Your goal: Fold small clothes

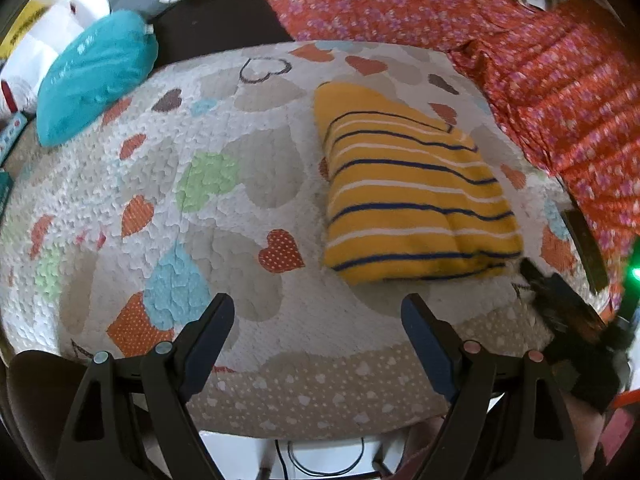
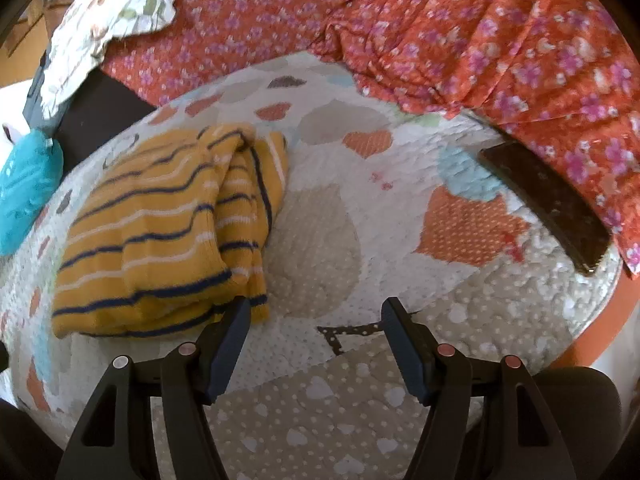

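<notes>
A yellow garment with navy and white stripes [image 1: 412, 188] lies folded into a rectangle on a heart-patterned quilt [image 1: 240, 184]. In the right wrist view the same garment [image 2: 160, 232] lies at the left, its folded layers showing. My left gripper [image 1: 318, 320] is open and empty, just in front of the garment's near edge. My right gripper [image 2: 314, 322] is open and empty, its left finger [image 2: 230, 340] close beside the garment's near right corner. The right gripper also shows in the left wrist view as a dark shape [image 1: 568, 312] at the right.
A red floral cloth [image 2: 460, 28] covers the far and right side. A teal cushion [image 1: 92, 76] lies at the far left. A dark flat bar [image 2: 548, 204] lies on the quilt's right edge. A white floral pillow [image 2: 108, 24] sits at the back left.
</notes>
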Demonstrator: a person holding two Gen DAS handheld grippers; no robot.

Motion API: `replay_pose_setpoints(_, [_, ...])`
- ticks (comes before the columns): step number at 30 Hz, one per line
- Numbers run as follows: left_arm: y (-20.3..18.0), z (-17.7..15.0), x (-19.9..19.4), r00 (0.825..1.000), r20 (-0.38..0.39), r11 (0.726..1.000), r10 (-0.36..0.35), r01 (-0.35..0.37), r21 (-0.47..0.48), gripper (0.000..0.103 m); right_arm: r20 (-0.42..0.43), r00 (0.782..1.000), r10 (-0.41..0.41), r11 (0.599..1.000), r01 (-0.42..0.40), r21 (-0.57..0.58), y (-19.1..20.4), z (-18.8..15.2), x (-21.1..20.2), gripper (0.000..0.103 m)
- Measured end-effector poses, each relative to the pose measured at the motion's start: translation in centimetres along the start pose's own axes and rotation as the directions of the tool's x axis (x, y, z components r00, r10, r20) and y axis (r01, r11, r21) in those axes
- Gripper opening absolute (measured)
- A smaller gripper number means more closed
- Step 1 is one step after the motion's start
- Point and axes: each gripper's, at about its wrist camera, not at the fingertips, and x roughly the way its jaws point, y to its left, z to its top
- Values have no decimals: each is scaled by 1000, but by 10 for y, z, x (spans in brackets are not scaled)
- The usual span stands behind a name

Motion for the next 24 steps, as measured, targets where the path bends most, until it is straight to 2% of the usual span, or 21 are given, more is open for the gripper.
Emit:
replay_pose_setpoints(4, [22, 24, 26, 994, -63, 994, -93, 89, -71, 85, 58, 995, 77, 993, -81, 80, -14, 20, -15, 78])
replay_pose_setpoints(9, [30, 62, 70, 980, -129, 986, -150, 138, -98, 85, -10, 972, 235, 958, -230, 174, -23, 70, 20, 81])
replay_pose_setpoints(12, [27, 83, 100, 951, -178, 963, -253, 229, -144, 85, -92, 934, 346, 919, -317, 237, -22, 98, 62, 82])
replay_pose_setpoints(14, [22, 96, 119, 921, -199, 937, -336, 305, -168, 85, -134, 912, 387, 903, -347, 252, -18, 107, 87, 83])
replay_pose_setpoints(15, [17, 103, 129, 908, -211, 929, -363, 334, -162, 85, -150, 906, 395, 900, -349, 259, -16, 112, 102, 83])
replay_pose_setpoints(17, [10, 112, 139, 899, -211, 923, -382, 359, -141, 85, -177, 896, 407, 893, -350, 281, -15, 117, 124, 83])
replay_pose_setpoints(18, [6, 117, 146, 890, -219, 916, -400, 381, -125, 87, -182, 893, 412, 887, -349, 302, -17, 119, 133, 82])
replay_pose_setpoints(20, [0, 124, 158, 876, -243, 909, -417, 404, -104, 89, -190, 861, 472, 849, -386, 360, -19, 119, 150, 83])
replay_pose_setpoints(22, [-4, 131, 170, 862, -263, 900, -434, 425, -94, 92, -206, 798, 566, 787, -448, 425, -16, 116, 164, 83])
replay_pose_setpoints(23, [-5, 133, 174, 857, -269, 898, -439, 430, -94, 95, -210, 779, 591, 770, -466, 436, -13, 116, 167, 85])
replay_pose_setpoints(24, [-7, 135, 177, 853, -272, 895, -445, 436, -98, 96, -221, 769, 600, 769, -477, 426, -8, 116, 169, 85])
